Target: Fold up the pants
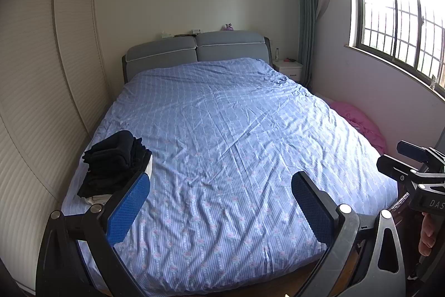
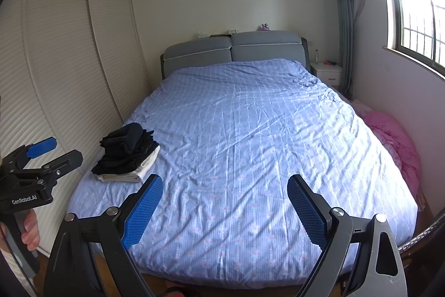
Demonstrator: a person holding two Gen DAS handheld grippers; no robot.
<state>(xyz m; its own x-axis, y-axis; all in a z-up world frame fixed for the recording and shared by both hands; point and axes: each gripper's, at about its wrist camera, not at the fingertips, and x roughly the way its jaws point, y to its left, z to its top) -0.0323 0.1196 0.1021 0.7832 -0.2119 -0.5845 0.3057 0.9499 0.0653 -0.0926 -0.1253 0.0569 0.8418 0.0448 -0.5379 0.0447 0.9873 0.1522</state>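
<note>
Left claw [image 1: 219, 208] agape, right claw [image 2: 225, 209] too (empty)

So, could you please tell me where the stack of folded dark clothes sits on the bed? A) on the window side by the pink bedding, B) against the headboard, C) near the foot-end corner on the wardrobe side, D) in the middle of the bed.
C: the stack of folded dark clothes lies on the blue bed cover at the near corner beside the wardrobe, far from the headboard.
</note>
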